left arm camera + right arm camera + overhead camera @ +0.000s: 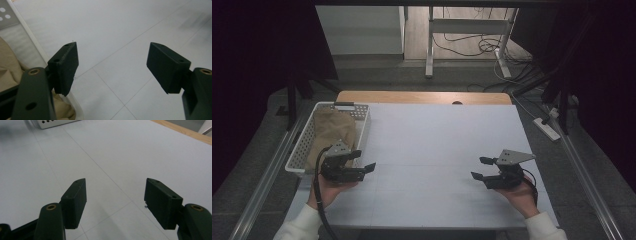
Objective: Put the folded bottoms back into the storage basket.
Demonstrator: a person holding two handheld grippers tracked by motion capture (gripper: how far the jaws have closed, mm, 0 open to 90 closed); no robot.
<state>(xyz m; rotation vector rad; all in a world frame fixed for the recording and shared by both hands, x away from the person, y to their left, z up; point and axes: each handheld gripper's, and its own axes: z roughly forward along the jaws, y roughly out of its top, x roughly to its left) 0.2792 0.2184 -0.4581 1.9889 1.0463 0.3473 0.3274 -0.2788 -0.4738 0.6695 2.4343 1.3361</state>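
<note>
A white perforated basket stands at the table's left side with a tan cloth bundled inside it. My left gripper is held just in front of the basket's near right corner, jaws open and nothing between them. In the left gripper view the same gripper looks over the bare mat, with the basket's rim and the cloth at the left. My right gripper hovers open over the right part of the mat, pointing left. In the right gripper view its jaws stand apart over bare mat.
A pale grey mat covers the table, with a wooden edge showing at the back. The basket's corner shows far off in the right gripper view. Beyond the table are a white stand's legs and floor cables.
</note>
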